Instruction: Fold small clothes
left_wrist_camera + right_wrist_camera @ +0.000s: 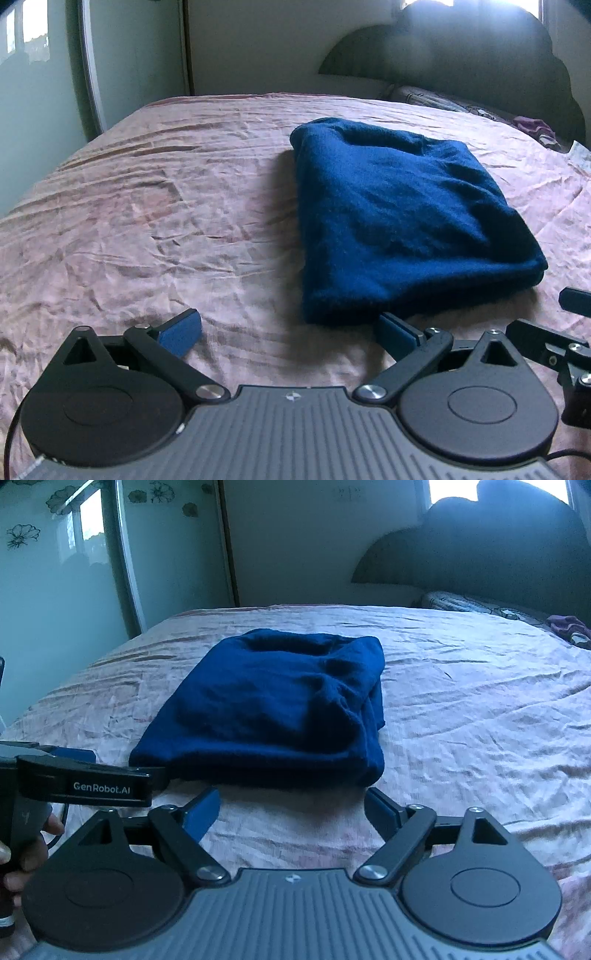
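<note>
from the left wrist, the left gripper [290, 330] is hanging over the pink bedsheet [147, 221] with jaws spread wide and empty, its right pad just beside the near edge of the blue garment [402, 221], probably so it can let the finished bundle be. from the right wrist, the right gripper [291, 810] is also standing open and empty before that edge; the garment is lying folded mid-bed, seemingly done.
</note>
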Available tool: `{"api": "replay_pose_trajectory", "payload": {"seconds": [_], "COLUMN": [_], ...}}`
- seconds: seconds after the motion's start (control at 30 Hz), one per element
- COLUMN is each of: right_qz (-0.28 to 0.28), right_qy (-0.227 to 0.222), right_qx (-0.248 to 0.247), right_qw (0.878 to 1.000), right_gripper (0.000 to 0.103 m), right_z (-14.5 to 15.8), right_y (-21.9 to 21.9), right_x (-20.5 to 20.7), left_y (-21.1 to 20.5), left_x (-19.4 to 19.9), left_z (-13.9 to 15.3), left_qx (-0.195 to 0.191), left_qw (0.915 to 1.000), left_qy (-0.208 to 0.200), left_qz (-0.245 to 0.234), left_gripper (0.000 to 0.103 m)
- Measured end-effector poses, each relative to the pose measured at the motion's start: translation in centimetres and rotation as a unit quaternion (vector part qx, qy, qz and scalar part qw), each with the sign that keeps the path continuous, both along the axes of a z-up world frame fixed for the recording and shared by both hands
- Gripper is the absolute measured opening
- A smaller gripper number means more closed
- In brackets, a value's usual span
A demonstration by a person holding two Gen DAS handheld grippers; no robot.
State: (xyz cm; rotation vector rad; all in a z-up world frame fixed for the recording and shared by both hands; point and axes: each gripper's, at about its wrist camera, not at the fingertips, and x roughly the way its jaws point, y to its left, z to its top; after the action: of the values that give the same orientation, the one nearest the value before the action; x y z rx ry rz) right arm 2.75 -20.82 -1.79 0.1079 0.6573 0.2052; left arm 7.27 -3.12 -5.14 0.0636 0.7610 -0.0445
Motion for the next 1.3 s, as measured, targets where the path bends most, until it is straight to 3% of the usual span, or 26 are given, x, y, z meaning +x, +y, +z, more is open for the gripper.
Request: {"api": "replay_pose_trajectory", "payload": {"seconds": [0.07, 0.37, 0.47, 1.03, 1.3], "right_qz": [-0.001, -0.015, -0.017, -0.025, -0.026], "right_qy": [0.002, 0.013, 0.019, 0.038, 0.027], "right_qx": [0.001, 0.009, 0.004, -0.014, -0.022], "right_qw": [1.0, 1.0, 1.0, 0.999, 0.999], "right_gripper": [0.096, 0.098, 0.103, 0.103, 0.103], "right_z": [-0.2, -0.8, -1.0, -2.2, -2.8], "right_y": [-0.1, -0.6, -0.6, -0.3, -0.1], "right_x": [0.0, 0.3, 0.5, 1.2, 1.0], "left_y": [0.1, 0.3, 0.3, 0.1, 0.2], "left_x": [-0.1, -0.4, -0.5, -1.0, -1.1], "left_z": [-0.1, -0.4, -0.5, -0.9, -1.0], "left_qx": [0.003, -0.002, -0.005, -0.003, -0.006], "left_qw": [1.0, 1.0, 0.9999, 0.9998, 0.9997], "left_qy": [-0.002, -0.007, -0.011, -0.021, -0.025], "left_qz": [0.0, -0.001, 0.001, 0.0, 0.002], "left_gripper": [0.103, 0.103, 0.103, 0.103, 0.103]}}
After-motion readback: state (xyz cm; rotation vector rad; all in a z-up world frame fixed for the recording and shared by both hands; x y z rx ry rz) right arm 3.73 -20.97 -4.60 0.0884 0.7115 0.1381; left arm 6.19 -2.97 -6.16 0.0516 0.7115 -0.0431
